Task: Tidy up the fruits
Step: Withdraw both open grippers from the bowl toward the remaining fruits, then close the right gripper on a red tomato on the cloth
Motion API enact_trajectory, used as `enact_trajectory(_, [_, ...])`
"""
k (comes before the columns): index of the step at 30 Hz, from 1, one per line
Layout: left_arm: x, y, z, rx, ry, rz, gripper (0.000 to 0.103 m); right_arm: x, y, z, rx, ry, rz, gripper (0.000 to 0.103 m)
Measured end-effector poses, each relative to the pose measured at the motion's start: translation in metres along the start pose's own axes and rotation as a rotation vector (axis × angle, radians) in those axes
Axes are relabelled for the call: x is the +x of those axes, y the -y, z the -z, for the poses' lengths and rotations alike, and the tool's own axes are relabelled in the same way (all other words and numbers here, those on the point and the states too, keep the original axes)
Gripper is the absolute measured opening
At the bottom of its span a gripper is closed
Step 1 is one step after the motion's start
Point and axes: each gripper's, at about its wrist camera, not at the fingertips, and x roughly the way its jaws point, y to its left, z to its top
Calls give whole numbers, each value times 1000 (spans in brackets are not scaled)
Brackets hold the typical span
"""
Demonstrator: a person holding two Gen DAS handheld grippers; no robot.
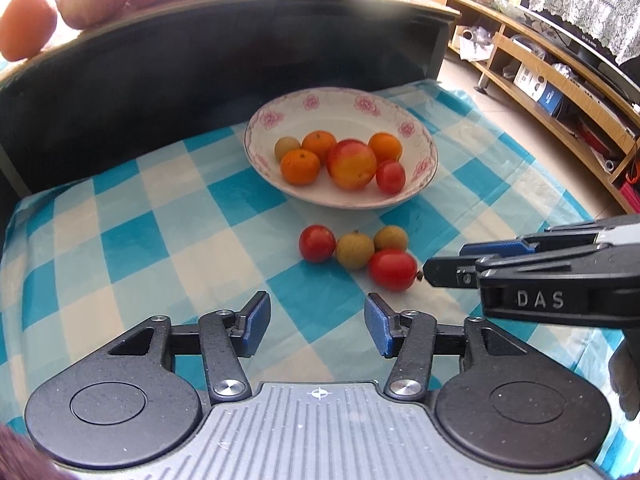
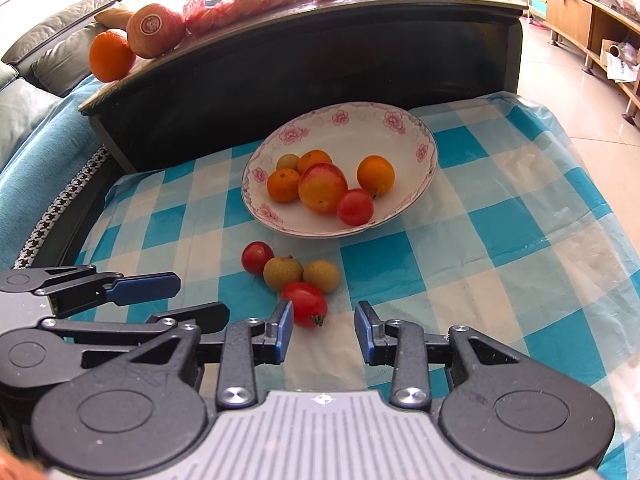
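Just above my right claw (image 2: 323, 330), low in the frame, lies the oval tomato (image 2: 305, 304) beside its left pad, long axis seemingly slanting down-right; jaws parted, empty, nearer than my left claw (image 1: 317, 326), also released

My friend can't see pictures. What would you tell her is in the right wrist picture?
A flowered bowl of small fruit sits on a blue checked cloth. Four loose fruits lie in front: two tomatoes, two brownish round ones. The right gripper is open, its fingers close beside the nearest tomato.
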Motion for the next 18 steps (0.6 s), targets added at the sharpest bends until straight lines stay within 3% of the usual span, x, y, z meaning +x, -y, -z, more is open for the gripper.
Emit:
enact_trajectory(7, [7, -9, 4, -22, -39, -17, 71, 9, 5, 2, 5, -19, 15, 38])
enact_trajectory(18, [6, -19, 4, -49, -45, -22, 75, 21, 1, -5, -31, -32, 13, 41])
